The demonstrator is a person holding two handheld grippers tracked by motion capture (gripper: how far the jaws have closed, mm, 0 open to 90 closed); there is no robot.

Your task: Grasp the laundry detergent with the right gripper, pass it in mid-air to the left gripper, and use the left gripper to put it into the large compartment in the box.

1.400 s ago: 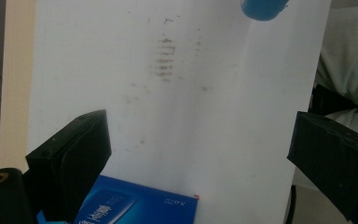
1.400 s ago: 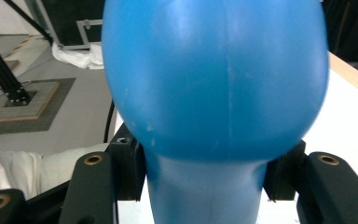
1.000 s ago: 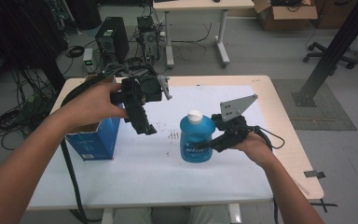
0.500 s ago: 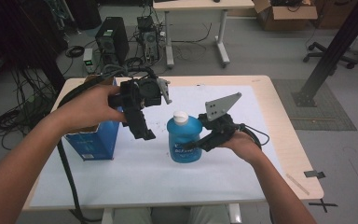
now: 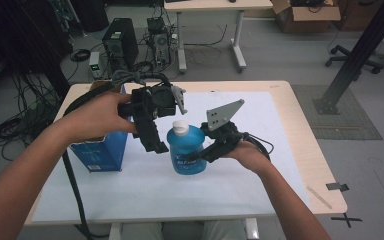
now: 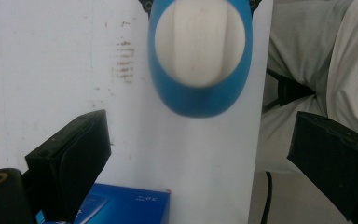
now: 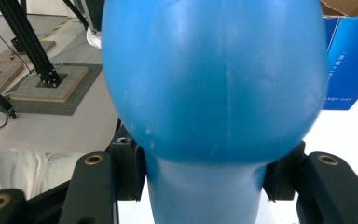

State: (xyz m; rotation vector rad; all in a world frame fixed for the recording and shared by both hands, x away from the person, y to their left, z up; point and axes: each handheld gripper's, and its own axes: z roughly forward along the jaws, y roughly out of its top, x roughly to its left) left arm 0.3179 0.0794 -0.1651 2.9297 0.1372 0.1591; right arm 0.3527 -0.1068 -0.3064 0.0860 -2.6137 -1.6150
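A blue plastic bottle (image 5: 187,152) with a white cap (image 5: 181,128) stands upright on the white mat (image 5: 260,125). My right gripper (image 5: 194,158) is shut on its body from the right. In the right gripper view the pads (image 7: 133,168) press the narrower part of the bottle (image 7: 214,84) on both sides. My left gripper (image 5: 157,147) hangs just left of the bottle, pointing down. In the left gripper view its jaws stand wide apart, and the left gripper (image 6: 200,125) looks down on the white cap (image 6: 198,42) just ahead of the fingertips, with nothing between them.
A blue carton (image 5: 102,150) stands at the mat's left, behind my left hand. The tan table edge (image 5: 325,190) runs along the right. A computer tower (image 5: 120,45), cables and another desk (image 5: 205,6) lie on the floor beyond. A black post (image 5: 360,50) rises at the right.
My right gripper has slid the blue bottle leftward across the mat, close up to the left gripper. The left gripper has hardly moved.
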